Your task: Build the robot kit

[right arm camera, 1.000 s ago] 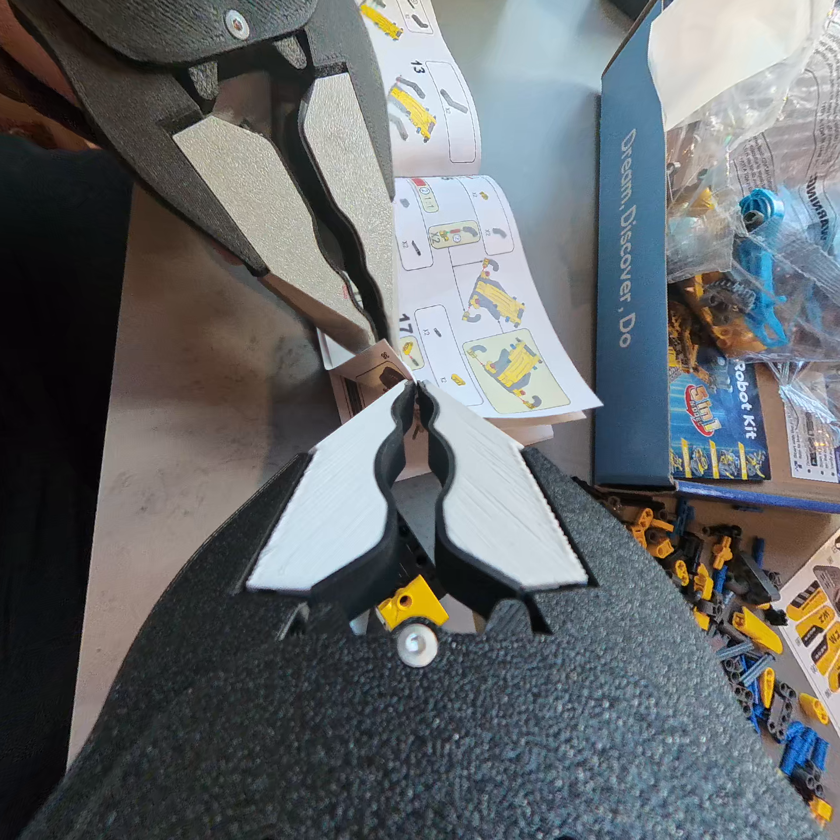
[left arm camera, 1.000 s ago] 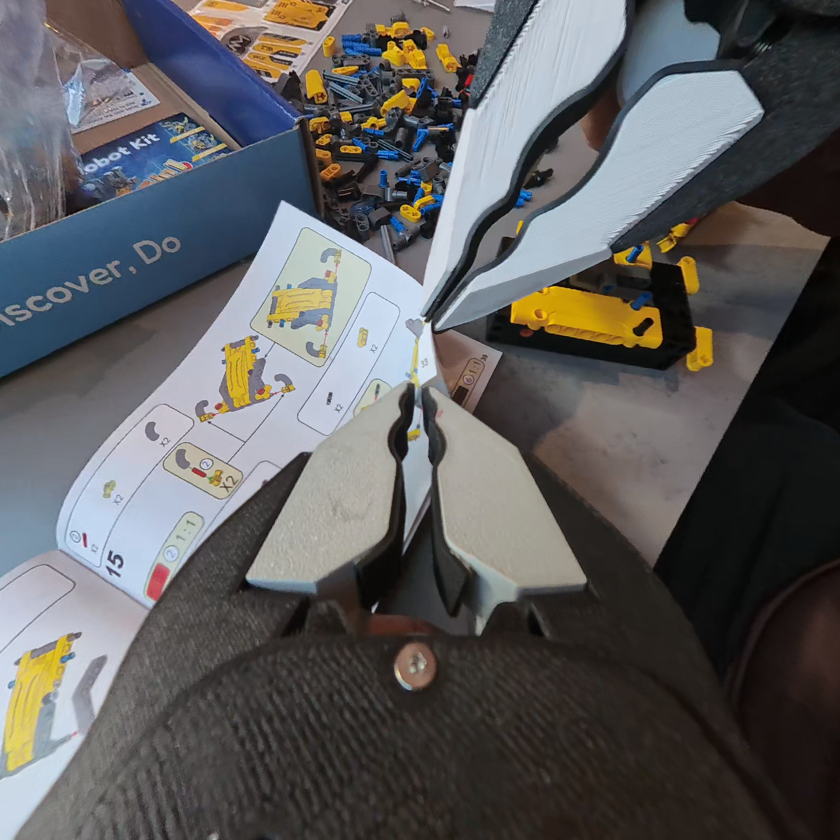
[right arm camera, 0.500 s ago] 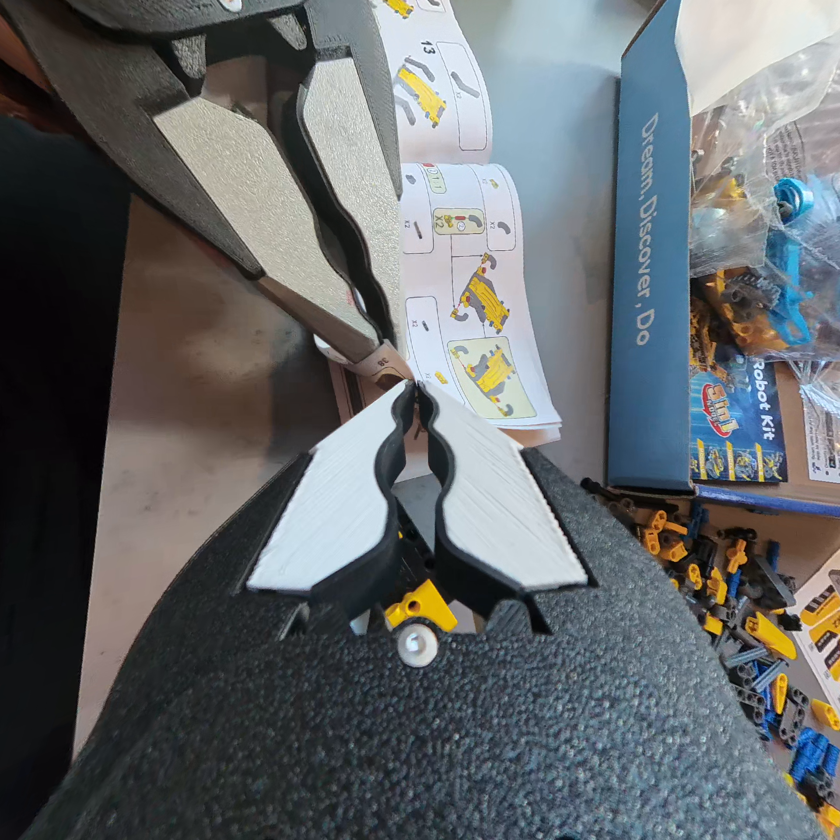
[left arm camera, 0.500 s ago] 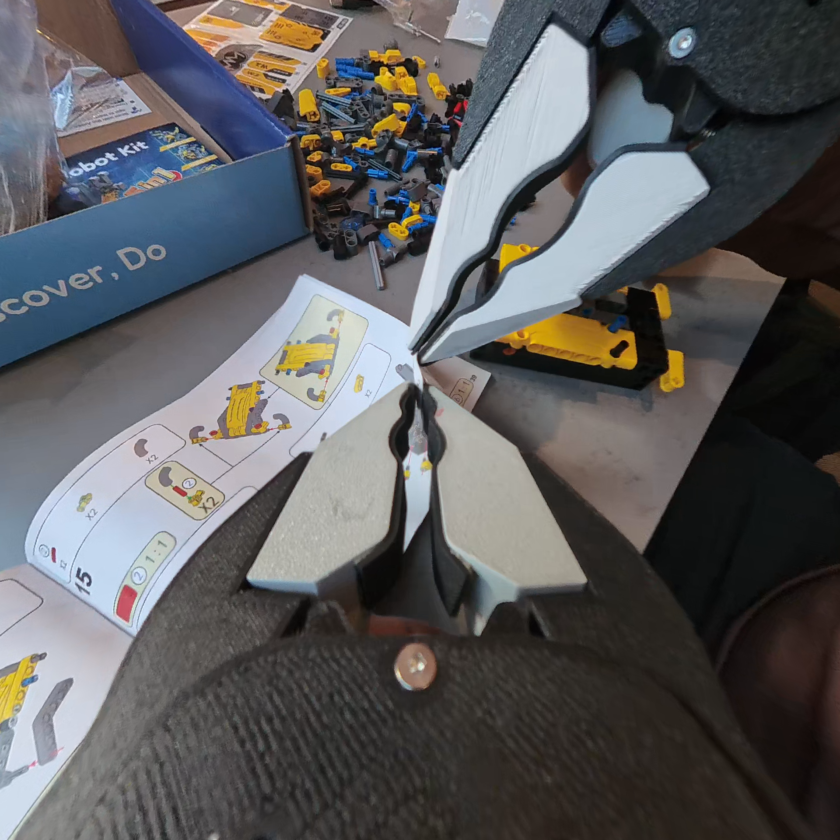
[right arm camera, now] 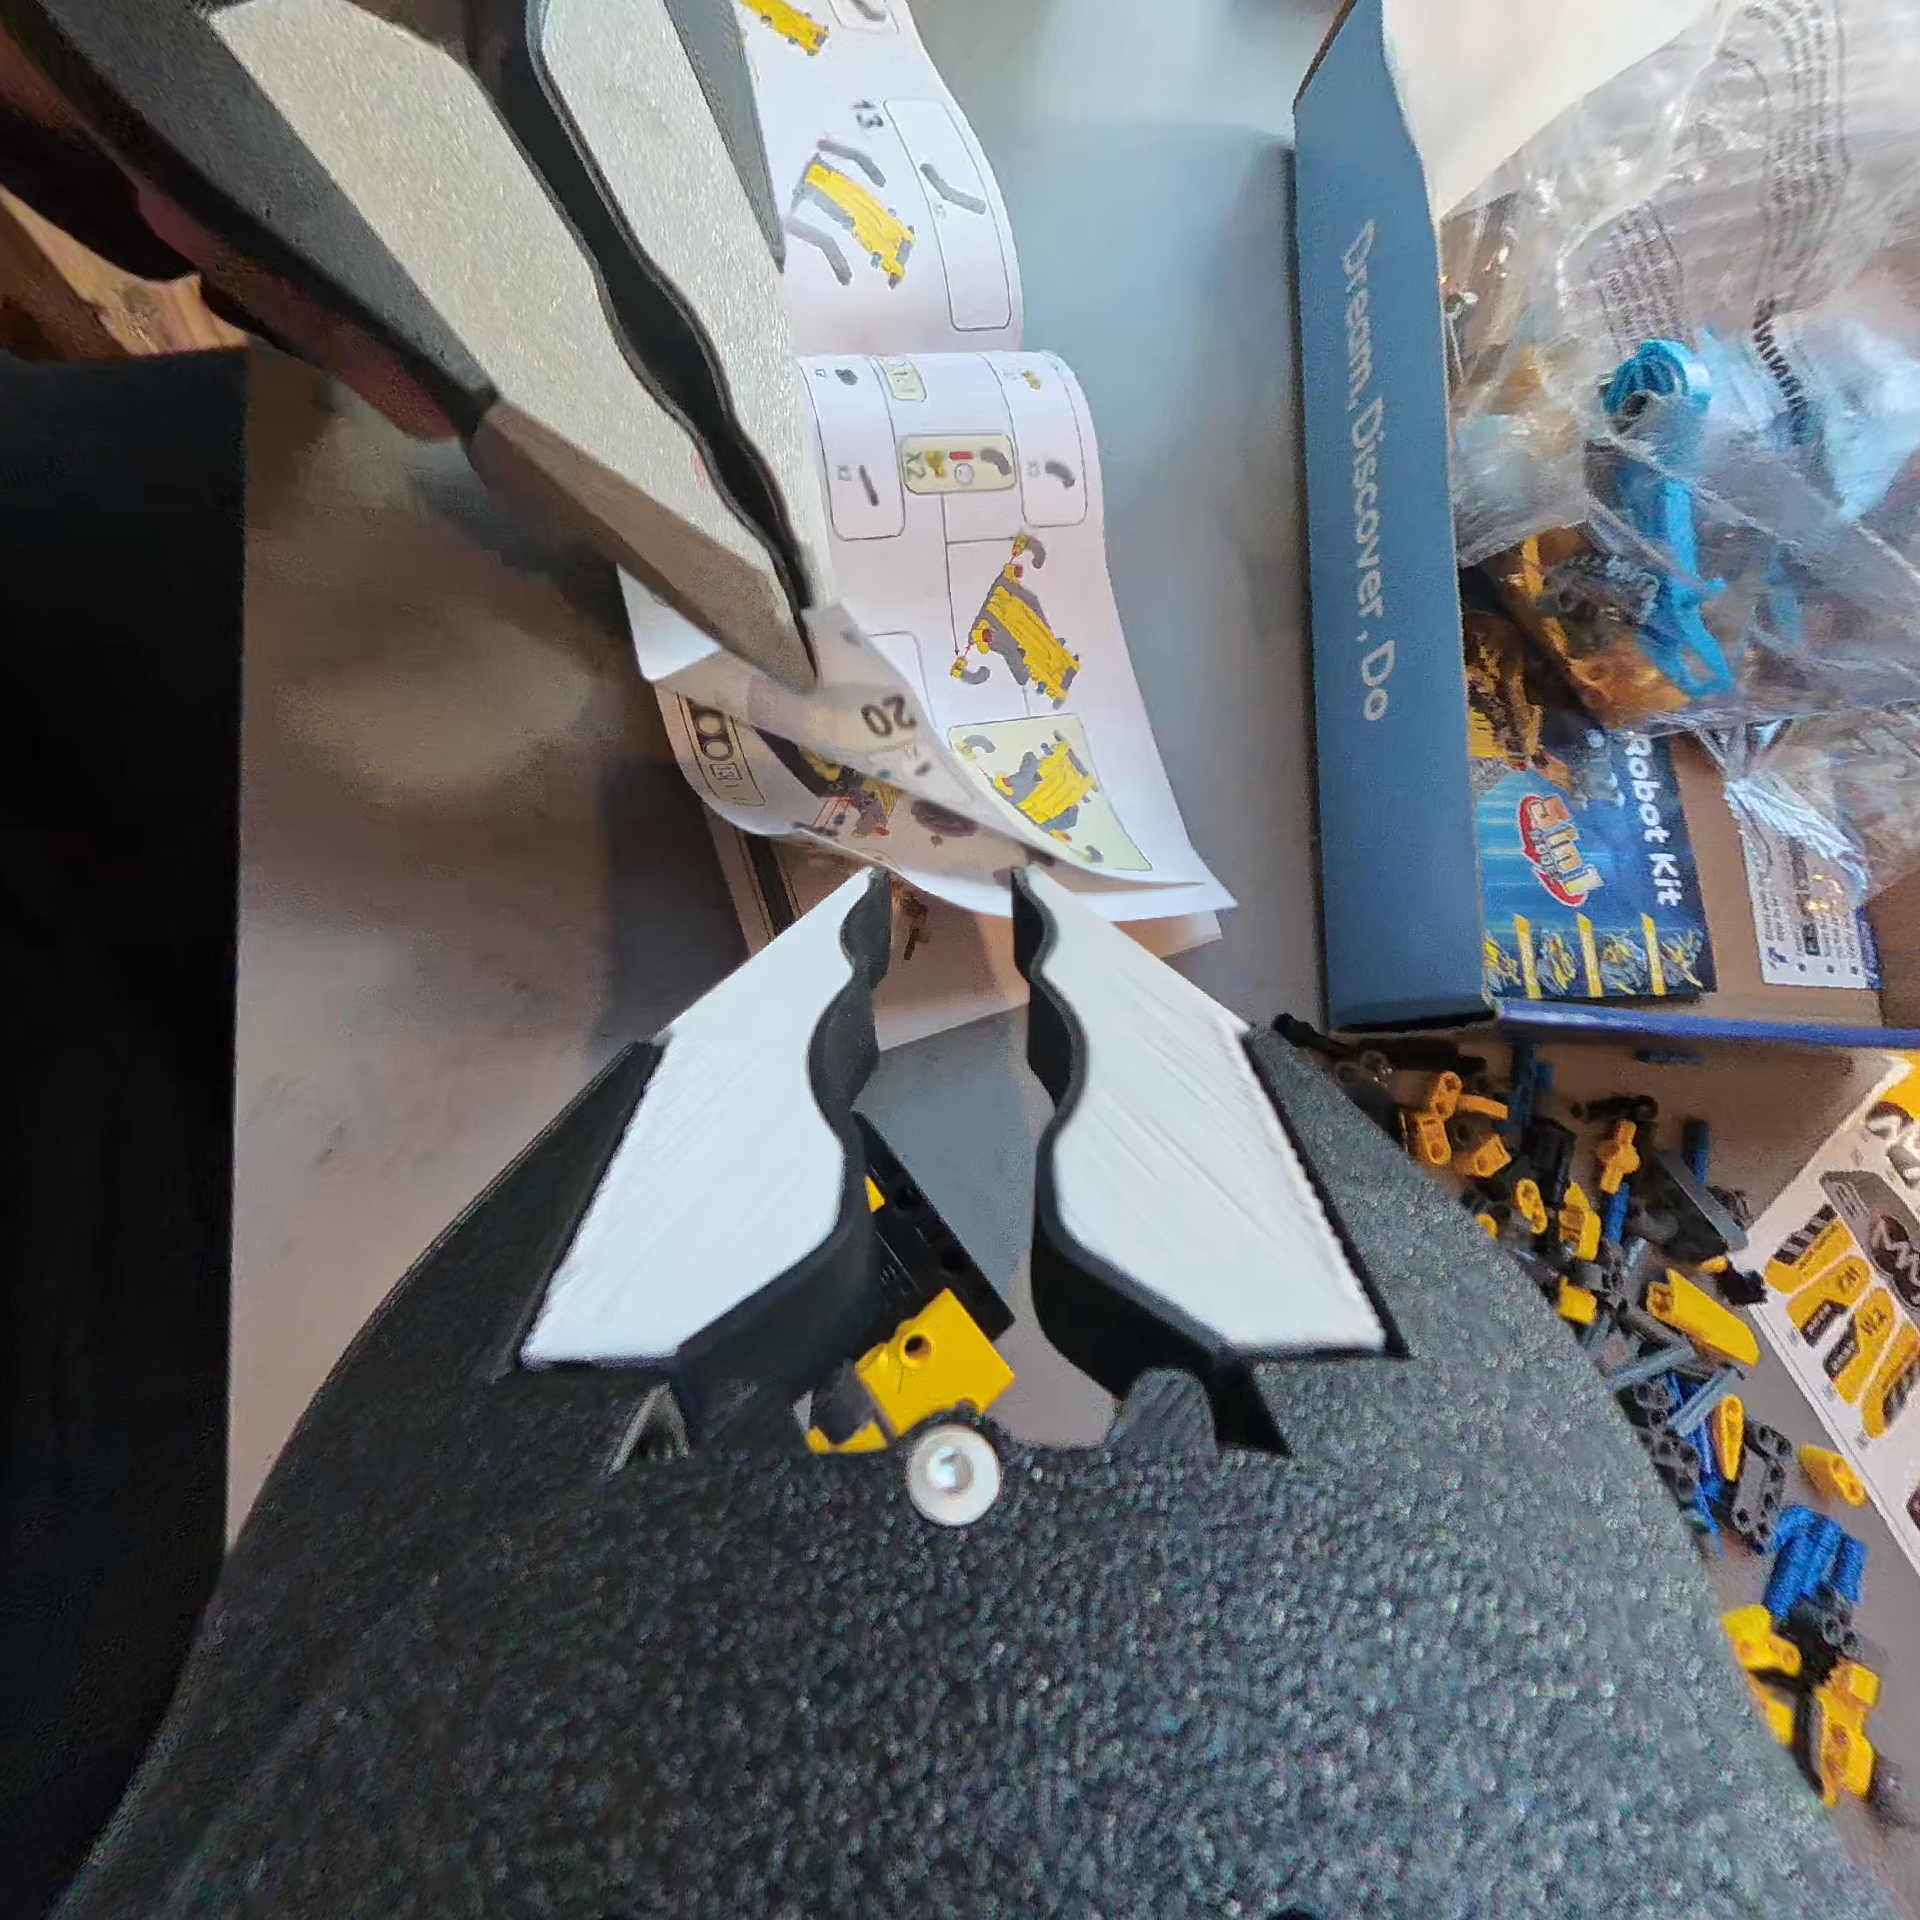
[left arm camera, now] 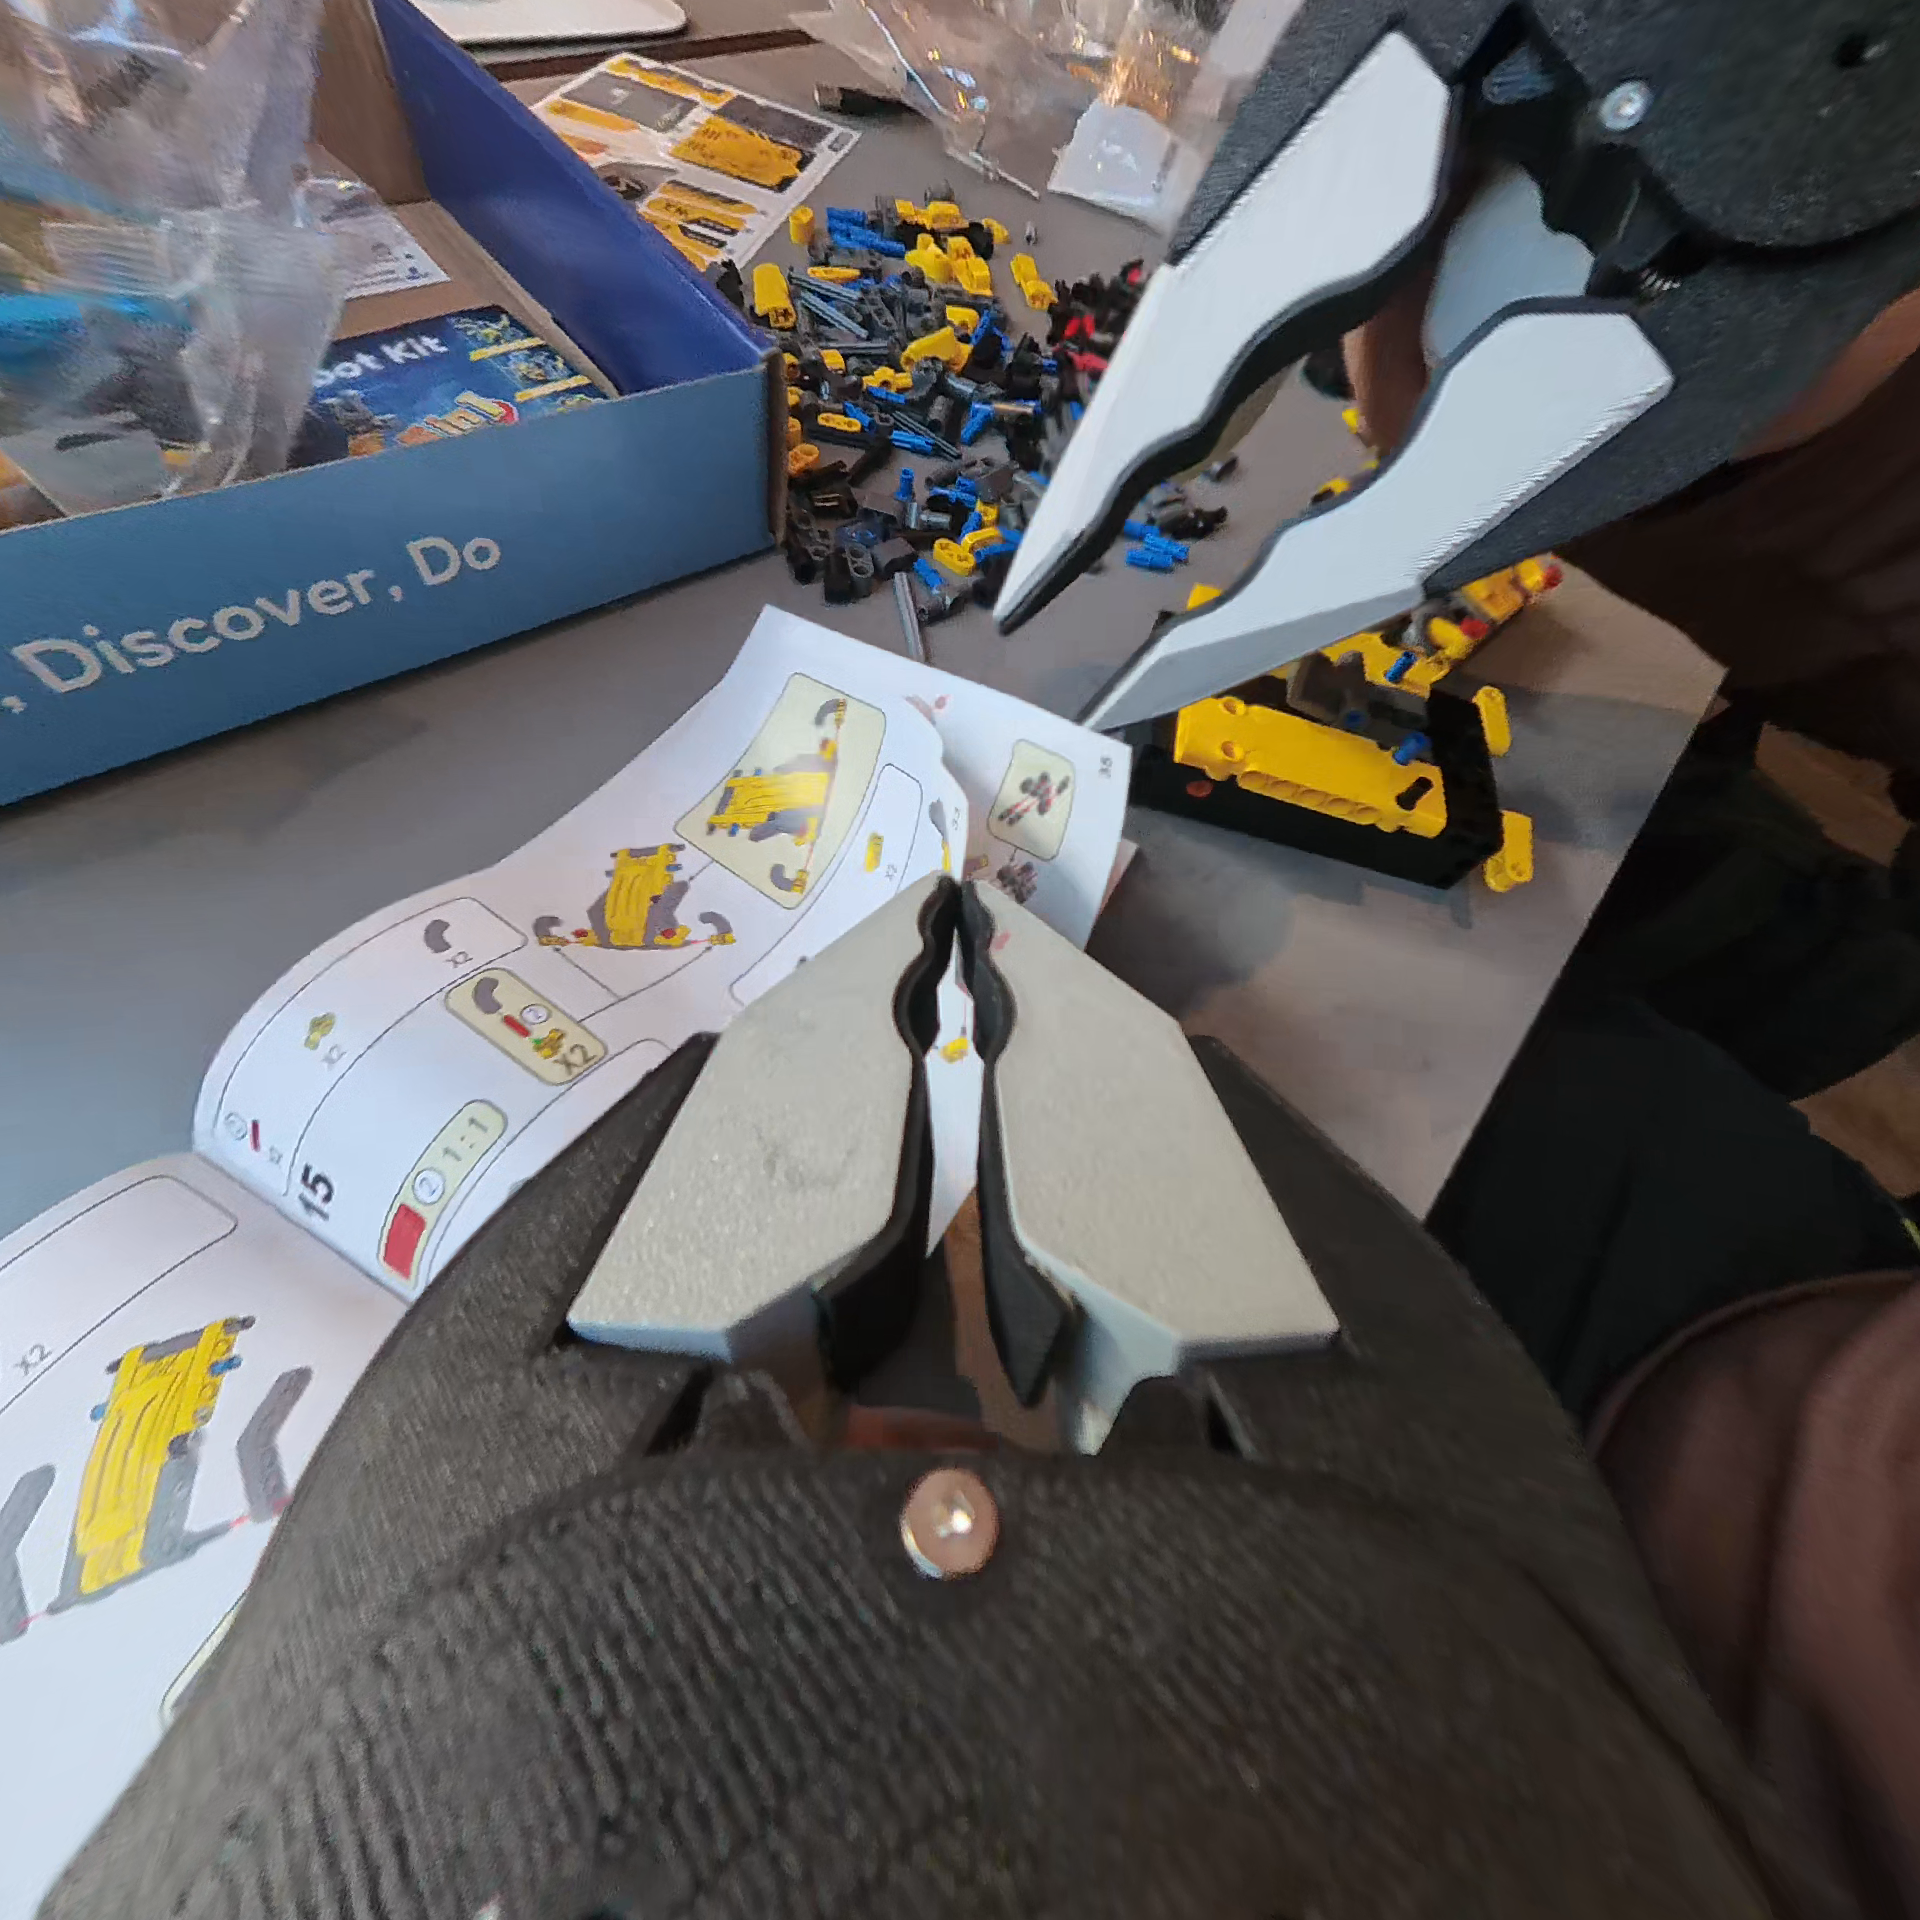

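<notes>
An open instruction booklet [left arm camera: 582, 997] lies on the grey table; it also shows in the right wrist view [right arm camera: 997, 582]. My left gripper [left arm camera: 956, 896], with grey fingers, is shut on the edge of one of its pages, lifted and curled; in the right wrist view it [right arm camera: 805, 639] pinches the paper. My right gripper [right arm camera: 951, 883], with white fingers, is open and empty, its tips just off the booklet's corner. In the left wrist view it [left arm camera: 1049, 673] hovers above that corner. A partly built yellow and black model [left arm camera: 1320, 779] stands under the right gripper.
A blue cardboard box [left arm camera: 364, 582] with plastic bags [left arm camera: 156, 208] of parts lies beyond the booklet. A pile of small yellow, blue and black pieces [left arm camera: 914, 395] and a sticker sheet [left arm camera: 707, 156] lie beside it. A person's dark sleeve is at the right edge. The left gripper's tips are roughly 5 cm from the right gripper's.
My right gripper was shut at the page corner and has opened and drawn back a little. My left gripper stays shut on the page, and the pages have fanned and curled.
</notes>
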